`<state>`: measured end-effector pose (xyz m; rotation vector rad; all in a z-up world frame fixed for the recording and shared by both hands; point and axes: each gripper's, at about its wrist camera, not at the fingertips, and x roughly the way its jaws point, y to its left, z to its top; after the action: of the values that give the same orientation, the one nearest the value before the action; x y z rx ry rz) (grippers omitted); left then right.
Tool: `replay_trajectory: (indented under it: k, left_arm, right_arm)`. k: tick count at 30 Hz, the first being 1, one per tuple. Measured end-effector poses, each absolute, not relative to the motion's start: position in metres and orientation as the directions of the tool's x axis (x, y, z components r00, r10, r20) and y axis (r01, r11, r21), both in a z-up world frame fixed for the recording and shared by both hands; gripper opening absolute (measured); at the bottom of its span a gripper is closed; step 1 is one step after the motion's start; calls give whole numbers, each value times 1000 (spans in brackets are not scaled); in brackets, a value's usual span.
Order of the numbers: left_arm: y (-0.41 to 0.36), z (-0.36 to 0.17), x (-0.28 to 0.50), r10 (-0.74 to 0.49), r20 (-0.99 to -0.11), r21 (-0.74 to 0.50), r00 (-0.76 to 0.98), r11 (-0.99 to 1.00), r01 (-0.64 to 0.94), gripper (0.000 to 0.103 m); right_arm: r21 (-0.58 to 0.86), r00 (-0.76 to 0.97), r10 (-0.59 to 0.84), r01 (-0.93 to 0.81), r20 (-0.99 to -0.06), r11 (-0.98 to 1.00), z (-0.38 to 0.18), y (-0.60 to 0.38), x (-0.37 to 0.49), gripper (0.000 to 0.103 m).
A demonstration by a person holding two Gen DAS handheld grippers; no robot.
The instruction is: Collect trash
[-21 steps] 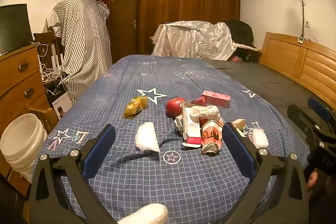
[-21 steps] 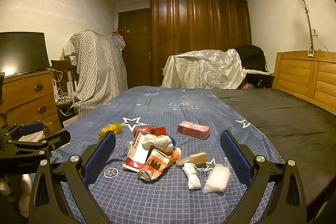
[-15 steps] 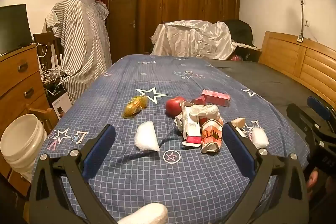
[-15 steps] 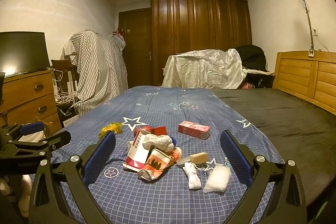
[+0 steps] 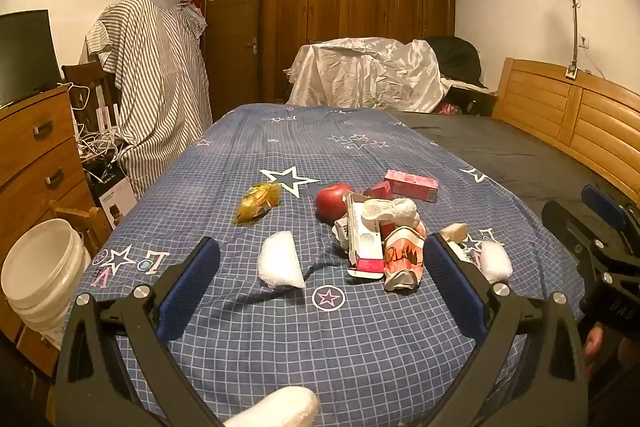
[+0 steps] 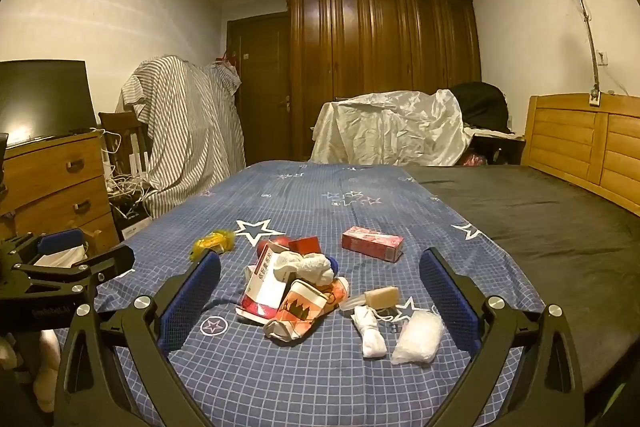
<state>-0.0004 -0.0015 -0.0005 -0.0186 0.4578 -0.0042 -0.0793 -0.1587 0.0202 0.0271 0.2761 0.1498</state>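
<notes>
Left gripper [image 5: 322, 285] & right gripper [image 6: 320, 293]: jaws fully open, holding nothing. Both hang above the bed [image 5: 280, 339]; trash pile [image 5: 380, 239] lies ahead.

light: dim warm indoor; glare: none | focus: sharp | edges: fisheye-bent, dark corners

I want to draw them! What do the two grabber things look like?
Both match: the left gripper and right gripper have black angular plastic arms with round silver bolts and two long fingers faced with dark blue ribbed pads.
</notes>
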Motion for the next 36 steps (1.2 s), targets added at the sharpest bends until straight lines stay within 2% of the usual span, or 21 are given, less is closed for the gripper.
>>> replay_trajectory:
  k: [36]
  left_arm:
    - [9, -8, 2, -6, -464, -29, 886, 1000, -8, 98]
  right_arm:
    - [50, 942, 168, -161, -289, 986, 15, -150, -72, 99]
